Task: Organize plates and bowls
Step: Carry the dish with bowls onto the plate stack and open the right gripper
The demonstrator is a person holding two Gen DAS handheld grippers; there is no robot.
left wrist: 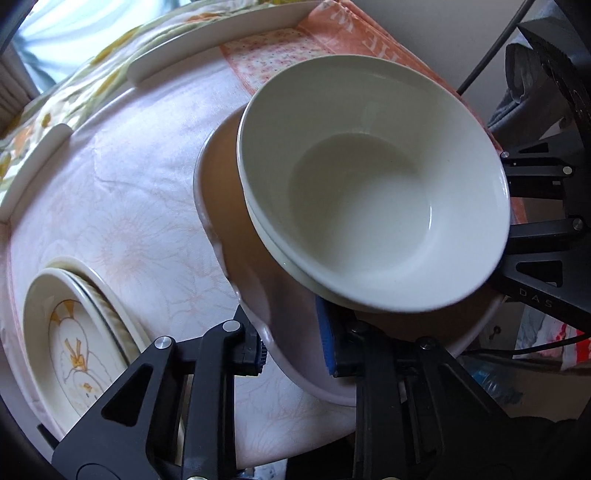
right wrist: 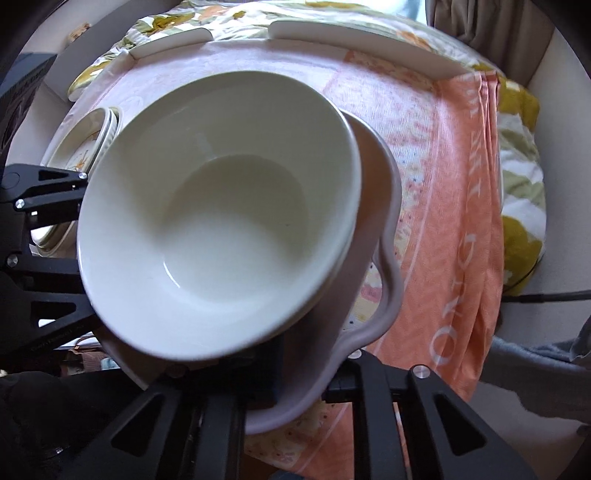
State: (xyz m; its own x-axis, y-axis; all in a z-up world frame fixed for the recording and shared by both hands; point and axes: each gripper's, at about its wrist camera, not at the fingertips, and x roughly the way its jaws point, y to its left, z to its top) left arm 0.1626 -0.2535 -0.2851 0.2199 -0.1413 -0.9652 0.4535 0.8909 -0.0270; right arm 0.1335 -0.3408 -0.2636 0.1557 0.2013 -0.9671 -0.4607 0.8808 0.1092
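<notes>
Two nested white bowls (left wrist: 369, 184) (right wrist: 221, 221) sit inside a wide pale pink dish (left wrist: 218, 177) (right wrist: 384, 206) with a wavy rim. In the left wrist view, my left gripper (left wrist: 291, 347) is shut on the dish's near rim, one blue pad (left wrist: 327, 332) inside and one outside. My right gripper (right wrist: 306, 376) is shut on the opposite rim in the same way. Each gripper also shows in the other's view, at the far side of the bowls: the right gripper (left wrist: 511, 218) and the left gripper (right wrist: 83, 210). The bowls hide most of the dish floor.
A stack of cream plates with a yellow pattern (left wrist: 74, 350) (right wrist: 81, 147) lies on the pink cloth beside the dish. A white tray rim (left wrist: 207, 40) (right wrist: 351, 37) borders the cloth. An orange towel (left wrist: 351, 33) (right wrist: 461, 221) hangs over one side.
</notes>
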